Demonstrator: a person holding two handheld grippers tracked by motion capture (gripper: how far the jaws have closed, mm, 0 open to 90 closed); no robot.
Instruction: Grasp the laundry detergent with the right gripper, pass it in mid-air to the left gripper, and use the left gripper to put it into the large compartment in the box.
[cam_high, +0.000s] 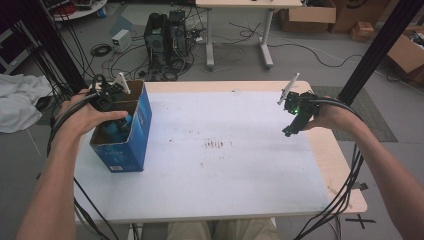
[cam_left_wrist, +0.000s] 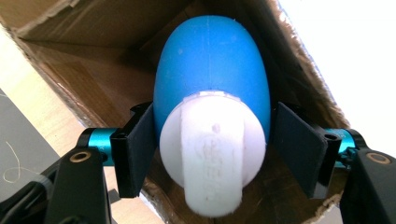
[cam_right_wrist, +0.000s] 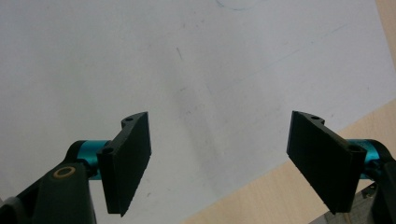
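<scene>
Starting closest in, on the left gripper view: the left gripper (cam_left_wrist: 215, 114) has its fingers (cam_left_wrist: 137, 149) either side of a blue bottle (cam_left_wrist: 212, 60), with the white cap (cam_left_wrist: 212, 158) end pointing back at the camera. The near finger looks like it's brushing the bottle's side, but there's a sliver of daylight at the other one. So I'd call that partly open around the bottle rather than clamped on it.

The key bit is that the bottle's long axis runs straight away along the fingers, cap nearest and rounded blue end deepest. It sits down inside the cardboard box (cam_left_wrist: 93, 28), brown walls all round. Whichever way the fingers go next, I reckon it has to be along that axis, straight back out of the opening, or they'll catch the torn rim.

From the high view, the left hand (cam_high: 85, 117) is tipped over the top of the box (cam_high: 135, 145) at the desk's (cam_high: 225, 170) left edge, fingers aimed down into it.

The right gripper (cam_high: 292, 127) is well apart, over by the far right side. In its own view the right gripper's fingers (cam_right_wrist: 128, 158) stand wide, nothing between them, just bare desk below. So the left is the nearer one by a mile.
</scene>
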